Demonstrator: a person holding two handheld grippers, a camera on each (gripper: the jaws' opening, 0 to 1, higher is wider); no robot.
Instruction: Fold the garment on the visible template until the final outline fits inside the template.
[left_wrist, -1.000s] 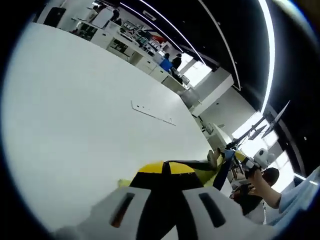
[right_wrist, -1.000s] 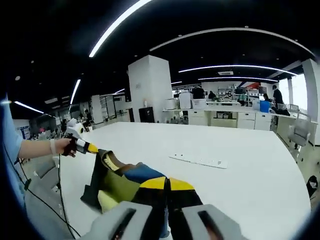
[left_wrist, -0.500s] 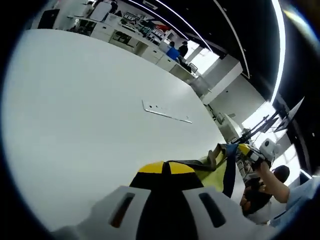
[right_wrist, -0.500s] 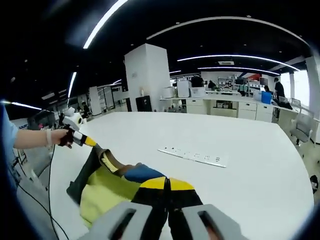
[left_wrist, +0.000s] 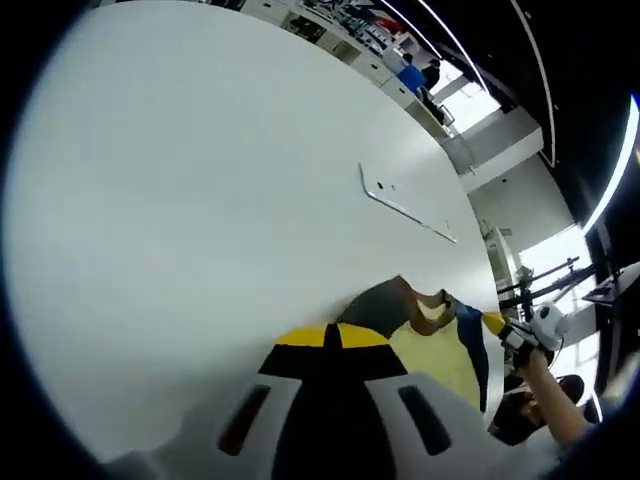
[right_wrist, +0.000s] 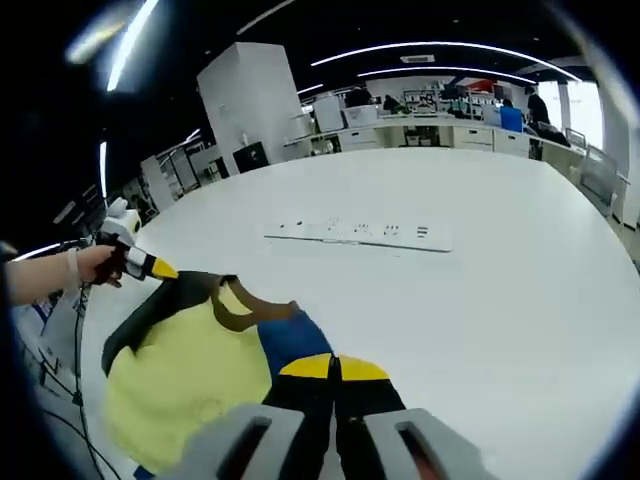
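Over in the left gripper view, the wide white tabletop (left_wrist: 180, 200) fills the left and centre of the frame, and a thin white strip with small holes (left_wrist: 405, 207) lies flat on it at upper right of centre. At the bottom centre the left gripper (left_wrist: 332, 337) has its yellow-and-black tips pressed together, pinching an edge of the garment (left_wrist: 430, 345), whose pale yellow panel, brown collar and blue patch spread off to the lower right. Further right, the right gripper (left_wrist: 497, 327) comes in at the lower right edge with a hand (left_wrist: 537, 362) behind it, and its yellow tip meets the far corner of the cloth. Now the right gripper view: at the far left a hand (right_wrist: 88, 266) holds the left gripper (right_wrist: 158, 268), its yellow tip touching the dark edge of the garment (right_wrist: 190, 350). The cloth drapes from there across the lower left, yellow body wide open, black trim along its left side, brown collar near the middle, blue patch just left of centre. At the bottom centre the right gripper (right_wrist: 335, 367) shows its tips closed tight against the blue part of the fabric. To the right and above, the tabletop (right_wrist: 500, 280) runs white, with the holed strip (right_wrist: 358, 235) lying across upper centre, well apart from the cloth. Desks and cabinets line the far background.
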